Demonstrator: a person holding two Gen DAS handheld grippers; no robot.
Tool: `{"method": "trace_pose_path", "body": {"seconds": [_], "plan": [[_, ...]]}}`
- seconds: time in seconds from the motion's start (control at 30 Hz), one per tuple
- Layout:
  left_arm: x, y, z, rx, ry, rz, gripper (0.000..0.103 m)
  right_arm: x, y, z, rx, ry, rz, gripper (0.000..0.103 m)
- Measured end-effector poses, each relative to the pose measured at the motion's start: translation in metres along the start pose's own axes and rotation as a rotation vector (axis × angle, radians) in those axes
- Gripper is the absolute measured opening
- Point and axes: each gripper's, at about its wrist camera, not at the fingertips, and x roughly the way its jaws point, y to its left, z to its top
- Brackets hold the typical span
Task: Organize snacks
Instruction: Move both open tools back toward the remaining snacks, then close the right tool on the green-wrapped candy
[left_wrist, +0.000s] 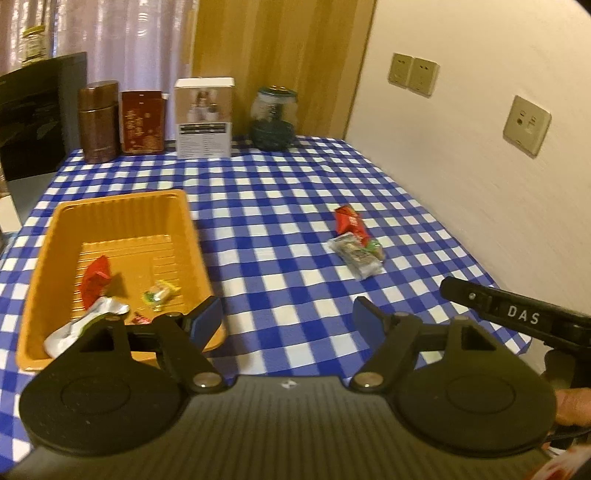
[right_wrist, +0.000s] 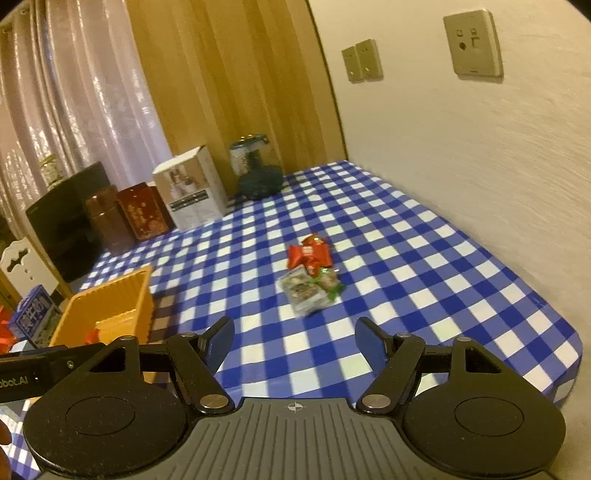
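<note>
Both grippers are empty, jaws spread wide. The left gripper (left_wrist: 286, 317) hangs over the near edge of the table (left_wrist: 280, 192), its left finger in front of the near right corner of the orange tray (left_wrist: 48, 258). The right gripper (right_wrist: 295, 341) hangs above the checked cloth and points at the loose snacks further out.

The tray sits at the left of the table and already holds 4 items: a red packet (left_wrist: 95, 280), a silver pouch (left_wrist: 79, 325) against the near wall, a yellow-green candy (left_wrist: 159, 292) and a small red piece (left_wrist: 140, 318) beside the left finger.

Still on the cloth, well apart from the tray and toward the wall, is a small heap: a red wrapper (right_wrist: 308, 254) at the far side, a clear pack (right_wrist: 303, 291) of brownish contents nearest the gripper, and a green-tipped candy (right_wrist: 328, 282) touching both. How many pieces lie in the heap is hard to tell.

The sorting looks partly done; the step in hand seems to be the reach for the next snack, probably with the right gripper, since it faces the heap directly. That move calls for going forward and down, straddling 1 item only. The clear pack is closest and flattest, so the fingers need to come low to the cloth. The wrappers overlap, so a careless pinch may drag a neighbour along.
</note>
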Motion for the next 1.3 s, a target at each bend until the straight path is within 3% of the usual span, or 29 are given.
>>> {"method": "trace_pose_path", "body": {"seconds": [0.47,0.83,0.9,0.97,1.3], "plan": [[0.067,-0.034,0.026,0.029,0.023,-0.027,0.076,0.046,-0.046,0.021,-0.017,0.009,-0.045,0.072],[0.130,-0.048,0.039,0.049,0.055,-0.031,0.076,0.113,-0.064,0.031,-0.093,0.102,-0.036,0.071],[0.141,-0.047,0.041,0.050,0.062,-0.027,0.076,0.129,-0.065,0.031,-0.111,0.131,-0.019,0.067],[0.151,-0.046,0.043,0.052,0.068,-0.022,0.076,0.143,-0.065,0.031,-0.127,0.151,-0.013,0.055],[0.178,-0.038,0.048,0.031,0.088,-0.014,0.076,0.192,-0.048,0.036,-0.266,0.192,0.036,0.053]]}}
